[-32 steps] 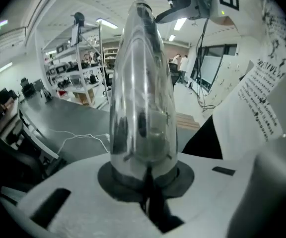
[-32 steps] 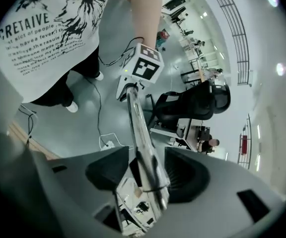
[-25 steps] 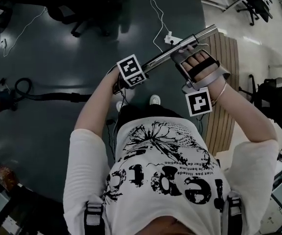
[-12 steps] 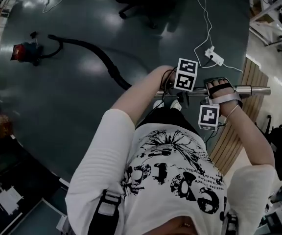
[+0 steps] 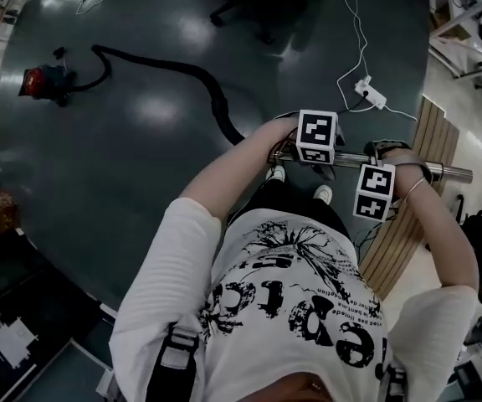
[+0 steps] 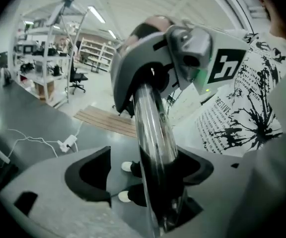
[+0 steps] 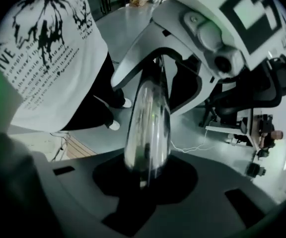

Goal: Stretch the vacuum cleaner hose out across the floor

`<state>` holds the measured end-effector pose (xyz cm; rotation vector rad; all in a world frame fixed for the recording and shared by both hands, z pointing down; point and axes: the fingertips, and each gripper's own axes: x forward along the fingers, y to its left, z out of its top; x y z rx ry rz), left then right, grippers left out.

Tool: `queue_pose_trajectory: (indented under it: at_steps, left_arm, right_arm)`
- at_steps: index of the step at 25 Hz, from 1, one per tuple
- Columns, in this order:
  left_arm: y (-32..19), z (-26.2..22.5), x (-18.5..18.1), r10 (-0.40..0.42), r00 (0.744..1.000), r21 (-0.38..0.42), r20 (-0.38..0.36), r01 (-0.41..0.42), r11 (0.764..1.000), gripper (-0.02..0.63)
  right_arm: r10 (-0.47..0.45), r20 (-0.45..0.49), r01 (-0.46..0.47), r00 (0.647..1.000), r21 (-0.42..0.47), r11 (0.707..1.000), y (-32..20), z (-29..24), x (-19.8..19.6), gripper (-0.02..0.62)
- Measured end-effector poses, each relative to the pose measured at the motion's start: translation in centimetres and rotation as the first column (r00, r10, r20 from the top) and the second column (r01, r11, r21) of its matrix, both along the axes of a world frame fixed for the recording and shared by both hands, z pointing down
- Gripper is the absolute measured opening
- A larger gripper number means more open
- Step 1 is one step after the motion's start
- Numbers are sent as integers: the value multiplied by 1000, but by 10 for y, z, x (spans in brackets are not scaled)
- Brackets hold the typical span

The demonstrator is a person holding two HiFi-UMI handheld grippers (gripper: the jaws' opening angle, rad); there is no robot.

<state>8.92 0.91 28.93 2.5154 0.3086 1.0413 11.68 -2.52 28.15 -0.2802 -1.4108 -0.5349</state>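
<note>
Head view shows the black hose [image 5: 174, 67] snaking over the dark floor [image 5: 124, 166] from the red vacuum cleaner [image 5: 42, 84] at far left up to the shiny metal tube [image 5: 442, 172], held level in front of the person. The left gripper [image 6: 143, 172] is opening its jaws; one stands clear of the tube, which leans on the other. The right gripper [image 7: 145, 177] is clamped on the tube further along. A white power strip [image 5: 370, 93] lies beyond.

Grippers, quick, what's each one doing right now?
Left gripper: jaws opening, the metal tube between them, no longer clamped.
Right gripper: closed on the metal tube.
</note>
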Motion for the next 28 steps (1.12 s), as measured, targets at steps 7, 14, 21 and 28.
queue_pose_trajectory:
  at_steps: [7,14,21,28]
  left_arm:
    - [-17,30,-18,-215,958,447,191,110,888,383]
    - [-57,20,9,-531,826,850,188,134,510,390]
    - [-58,0,64,-649,732,974,209,-96,205,51]
    - [-41,33,154,-496,813,912,307,-101,398,43]
  right_arm:
    - [249,42,-228,968,-278,933,16,-2,34,95]
    - [392,-93,-386,915,-485,785,36,-6,99,95]
    - [484,-235,-498,843,-683,535,79,-15,176,95]
    - [498,-292,-549,816,-659,514,99,-7,257,95]
